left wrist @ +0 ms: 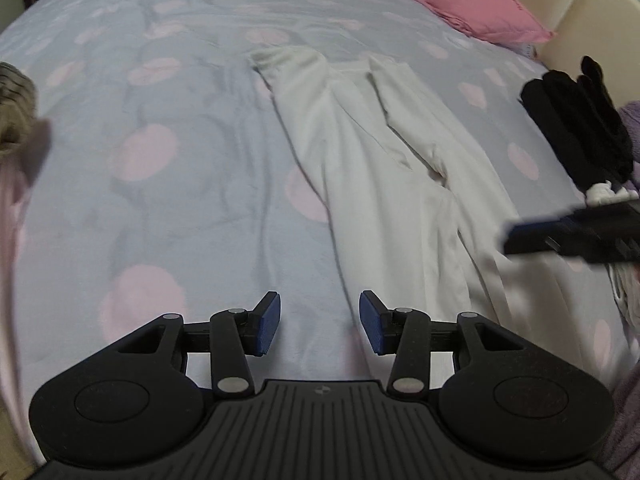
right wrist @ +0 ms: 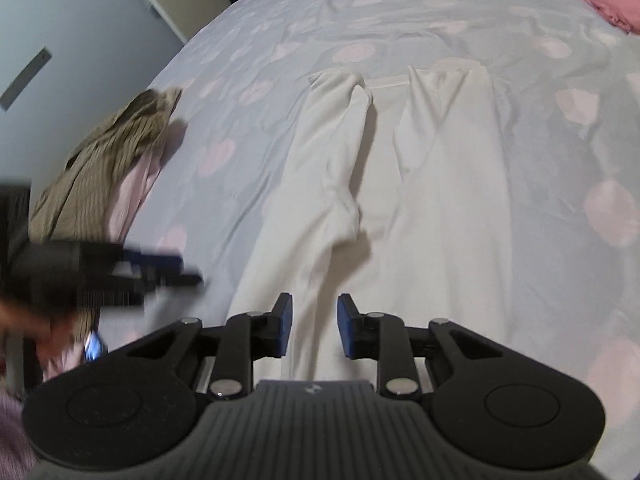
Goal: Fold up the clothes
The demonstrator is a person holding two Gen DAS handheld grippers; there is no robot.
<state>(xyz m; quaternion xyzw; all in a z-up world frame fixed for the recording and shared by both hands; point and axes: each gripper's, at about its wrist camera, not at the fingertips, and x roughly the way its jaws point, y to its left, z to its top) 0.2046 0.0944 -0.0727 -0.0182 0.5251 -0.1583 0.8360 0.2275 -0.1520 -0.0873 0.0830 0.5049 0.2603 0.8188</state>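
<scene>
A white garment (left wrist: 384,168) lies lengthwise on the bed, both sides folded inward over its middle. In the left wrist view my left gripper (left wrist: 319,320) hovers open over the bedcover just left of the garment's near end, with nothing between its blue pads. My right gripper (right wrist: 315,320) stands open above the near end of the white garment (right wrist: 420,200); the cloth shows through the gap and the pads do not press on it. Each gripper appears blurred in the other's view: the right gripper (left wrist: 560,232) at the right edge, the left gripper (right wrist: 152,268) at the left.
The bedcover (left wrist: 180,100) is grey-blue with pink dots. A pink pillow (left wrist: 460,0) lies by a cream headboard (left wrist: 592,8). Black clothes (left wrist: 580,120) sit at the bed's right. A brown ribbed garment (right wrist: 100,168) lies over pink cloth at the left edge, near a door (right wrist: 80,20).
</scene>
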